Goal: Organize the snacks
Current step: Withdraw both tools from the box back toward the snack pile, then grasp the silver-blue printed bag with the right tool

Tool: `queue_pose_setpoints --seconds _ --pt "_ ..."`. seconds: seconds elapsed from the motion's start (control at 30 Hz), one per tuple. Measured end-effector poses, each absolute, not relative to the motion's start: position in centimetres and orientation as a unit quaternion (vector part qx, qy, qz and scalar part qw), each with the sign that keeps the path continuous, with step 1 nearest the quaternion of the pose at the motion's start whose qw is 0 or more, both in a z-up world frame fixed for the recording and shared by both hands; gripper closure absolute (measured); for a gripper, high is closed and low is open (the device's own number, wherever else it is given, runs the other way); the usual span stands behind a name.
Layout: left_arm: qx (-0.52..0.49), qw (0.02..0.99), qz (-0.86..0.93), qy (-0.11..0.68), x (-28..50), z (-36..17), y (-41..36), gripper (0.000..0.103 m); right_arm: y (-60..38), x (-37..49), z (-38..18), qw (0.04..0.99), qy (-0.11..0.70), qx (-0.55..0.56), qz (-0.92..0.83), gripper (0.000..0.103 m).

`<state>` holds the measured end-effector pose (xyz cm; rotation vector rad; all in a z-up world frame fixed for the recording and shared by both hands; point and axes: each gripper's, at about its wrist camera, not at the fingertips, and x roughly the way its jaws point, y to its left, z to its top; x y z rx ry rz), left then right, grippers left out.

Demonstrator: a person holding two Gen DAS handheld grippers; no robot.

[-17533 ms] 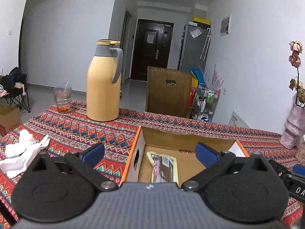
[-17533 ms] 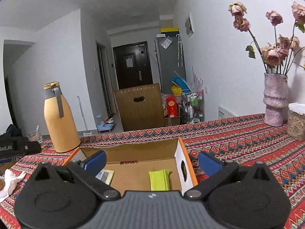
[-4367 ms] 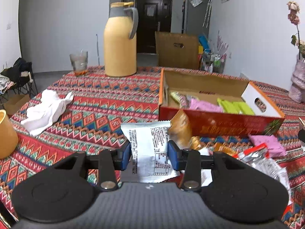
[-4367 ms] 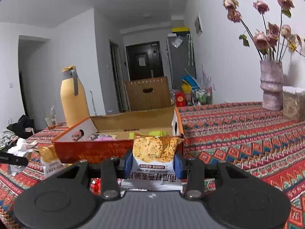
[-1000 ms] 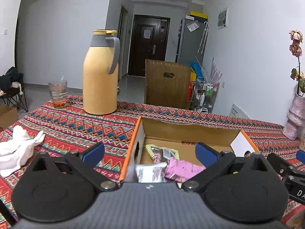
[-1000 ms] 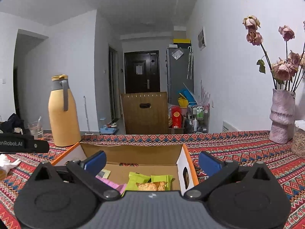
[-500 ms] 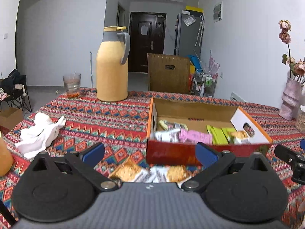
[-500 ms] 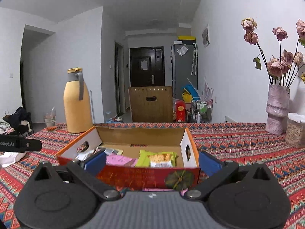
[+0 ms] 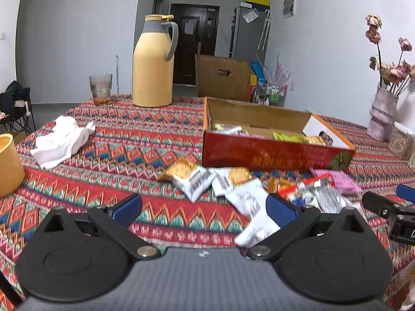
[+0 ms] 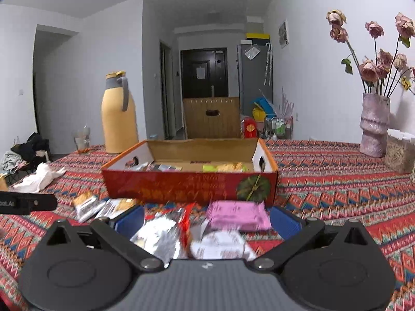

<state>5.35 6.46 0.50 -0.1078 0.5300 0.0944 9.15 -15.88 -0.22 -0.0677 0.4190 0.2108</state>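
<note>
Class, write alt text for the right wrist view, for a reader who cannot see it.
The open right gripper hovers over loose snack packets, a pink packet and a silver packet, on a patterned tablecloth. Just beyond stands an open red cardboard box partly filled with snacks. A yellow thermos stands behind on the left and a vase of dried roses on the right.

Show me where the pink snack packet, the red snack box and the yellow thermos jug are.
pink snack packet (image 10: 237, 215), right wrist view, middle of its top face.
red snack box (image 10: 186, 185), right wrist view, its red front wall.
yellow thermos jug (image 9: 151, 72), left wrist view, middle of its body.
</note>
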Motion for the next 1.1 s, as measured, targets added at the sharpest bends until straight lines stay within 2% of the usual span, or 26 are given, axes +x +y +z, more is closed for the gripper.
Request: queue_pose_setpoints --seconds 0.57,0.77,0.93,1.0,1.1 --pt "-0.064 0.957 0.041 0.279 4.6 -1.4 7.6 0.0 -11.6 9.2 -3.6 0.954 0.256 -0.088 0.129 0.0" --pt "-0.066 0.956 0.036 0.282 4.9 -1.8 7.7 0.0 -10.2 10.4 -4.4 0.949 0.27 -0.108 0.123 0.011" --pt "-0.067 0.955 0.033 0.288 5.5 -2.2 7.7 0.0 -9.3 10.9 -5.1 0.945 0.275 -0.132 0.118 0.028" --pt "-0.067 0.954 0.032 0.29 5.6 -2.3 7.7 0.0 -9.1 10.8 -5.2 0.945 0.271 -0.144 0.116 0.03" --pt "-0.065 0.953 0.031 0.293 5.9 -2.4 7.5 0.0 -9.0 10.7 -5.3 0.943 0.271 -0.15 0.125 0.039"
